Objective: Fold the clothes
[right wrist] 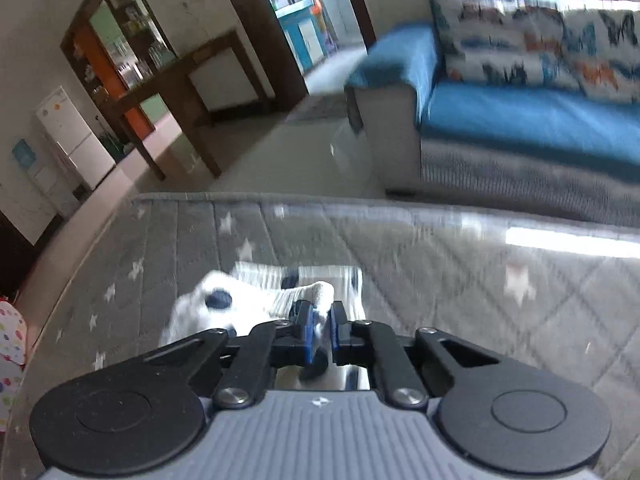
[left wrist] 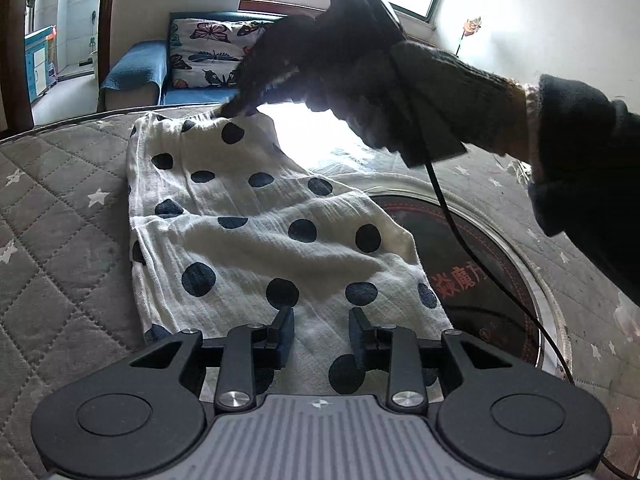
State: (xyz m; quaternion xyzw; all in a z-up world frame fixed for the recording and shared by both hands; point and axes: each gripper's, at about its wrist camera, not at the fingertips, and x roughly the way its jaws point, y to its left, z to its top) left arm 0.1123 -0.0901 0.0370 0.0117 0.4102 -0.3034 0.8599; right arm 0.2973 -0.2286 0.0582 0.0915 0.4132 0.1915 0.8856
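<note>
While the white cloth with dark dots (left wrist: 256, 236) lies spread on the grey quilted cover with stars (left wrist: 60, 220), the left gripper (left wrist: 321, 334) hangs just above the cloth's near edge with its two fingers apart and nothing between them. On the far side of the cloth, the right gripper (left wrist: 230, 110), held by a gloved hand (left wrist: 360, 80), pinches the far edge and lifts it a little off the cover, so the fabric rises toward that corner. The right wrist view confirms the grip: the right gripper's fingers are closed together on a bunched fold of the dotted cloth, with white fabric squeezed between the blue pads (right wrist: 306, 330). That view is blurred.

Just beside the cloth, on its right, a round dark plate with red characters (left wrist: 472, 264) is set into the cover, and the cloth's right edge overlaps its rim. A black cable (left wrist: 452, 220) runs down from the gloved hand across that plate. Beyond the cloth stands a blue sofa (left wrist: 136, 68) with a butterfly cushion (left wrist: 208, 52).
</note>
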